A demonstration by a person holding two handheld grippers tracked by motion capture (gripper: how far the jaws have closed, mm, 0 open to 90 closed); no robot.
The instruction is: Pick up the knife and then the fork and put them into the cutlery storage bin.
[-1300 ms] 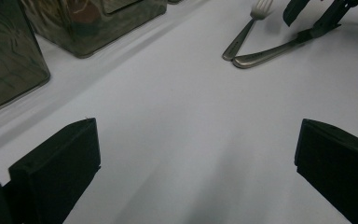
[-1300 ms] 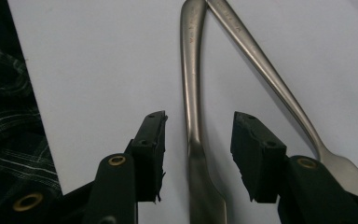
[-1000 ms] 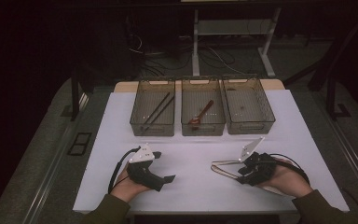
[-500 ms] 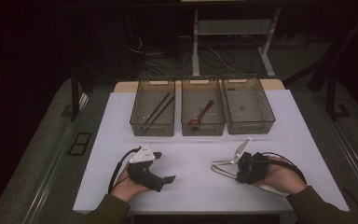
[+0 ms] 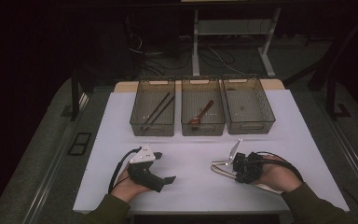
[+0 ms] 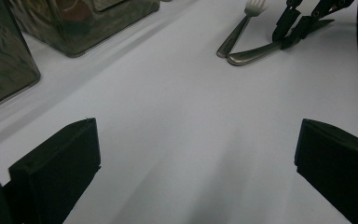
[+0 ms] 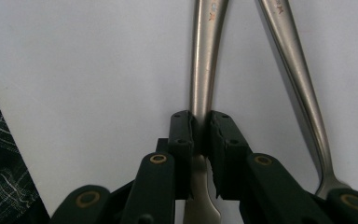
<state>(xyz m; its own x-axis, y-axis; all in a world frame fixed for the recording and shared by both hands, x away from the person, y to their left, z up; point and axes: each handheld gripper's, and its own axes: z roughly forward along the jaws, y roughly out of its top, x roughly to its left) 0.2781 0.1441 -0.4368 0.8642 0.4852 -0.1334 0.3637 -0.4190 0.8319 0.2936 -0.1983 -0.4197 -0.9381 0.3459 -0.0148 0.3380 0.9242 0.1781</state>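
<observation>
From above, the right gripper (image 5: 237,169) sits near-right below 3 bins (image 5: 202,108); the left gripper (image 6: 191,154) gapes empty; the right gripper's own view shows jaws pinching a knife (image 7: 205,70) beside a fork (image 7: 294,79), which lifting might snag.

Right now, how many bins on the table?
3, in a row at the far side of the white mat: left bin holding chopsticks, middle bin holding a reddish spoon, right bin looks empty. None seem hidden.
</observation>
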